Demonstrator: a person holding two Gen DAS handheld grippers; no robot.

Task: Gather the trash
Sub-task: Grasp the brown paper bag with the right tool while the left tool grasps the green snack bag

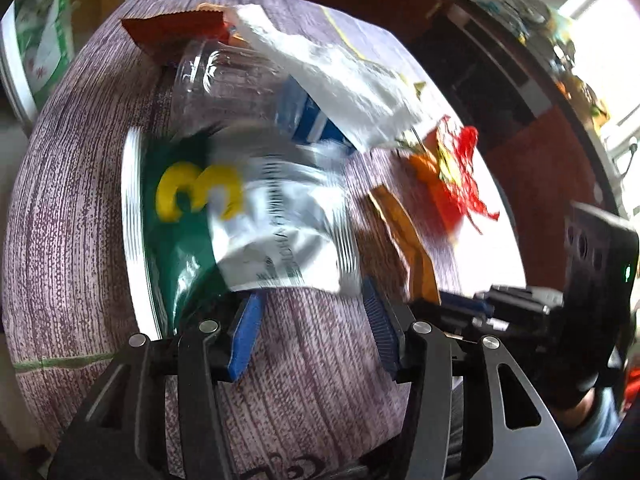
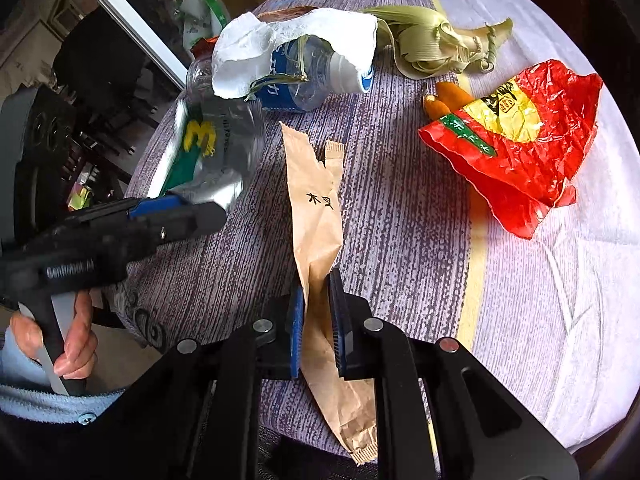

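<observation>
In the left wrist view, the left gripper tilts down over the woven purple tablecloth, its blue ribbed pads spread with nothing pressed between them; a glossy green and silver foil packet, blurred, lies just beyond the tips. Farther off lie a clear plastic bottle under a crumpled white tissue.

In the right wrist view, the right gripper points steeply down, pads clamped on a long brown paper sleeve with a torn far end. A crinkled red plastic bag lies to the right, dry corn husks far. A bare hand grips the left tool's handle.
</observation>
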